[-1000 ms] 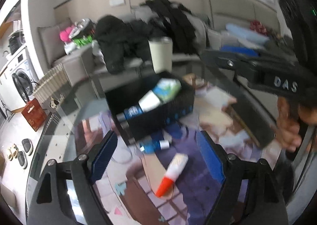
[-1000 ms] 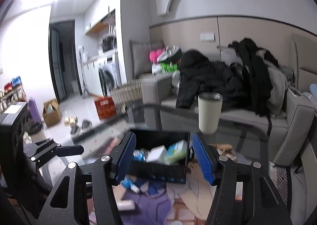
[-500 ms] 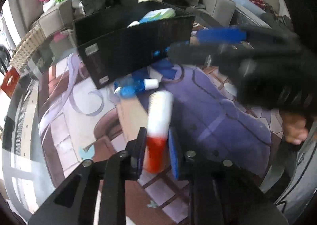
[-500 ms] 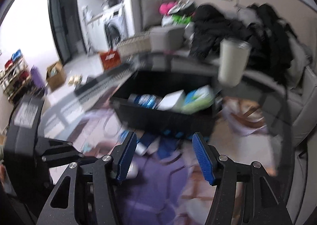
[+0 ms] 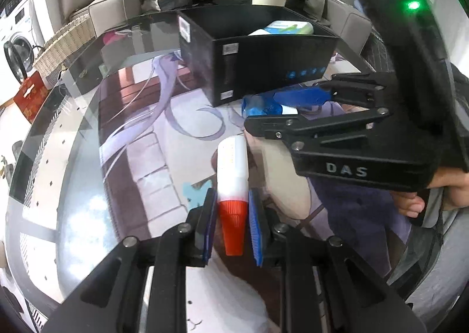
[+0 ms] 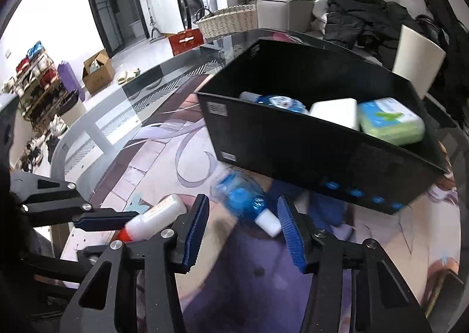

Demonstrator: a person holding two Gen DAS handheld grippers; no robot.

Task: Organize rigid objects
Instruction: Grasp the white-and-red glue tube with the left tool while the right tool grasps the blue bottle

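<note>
Left gripper: fingers clamped on white bottle at its red cap, on the surface | Right gripper: fingers closing around blue bottle, not pressing | Black bin: just behind, holding packs.

The left gripper points steeply down, its blue-padded jaws clamped on a white bottle with a red cap. The right gripper, also angled down, is closing around a blue bottle with a white cap without pressing it.
</note>
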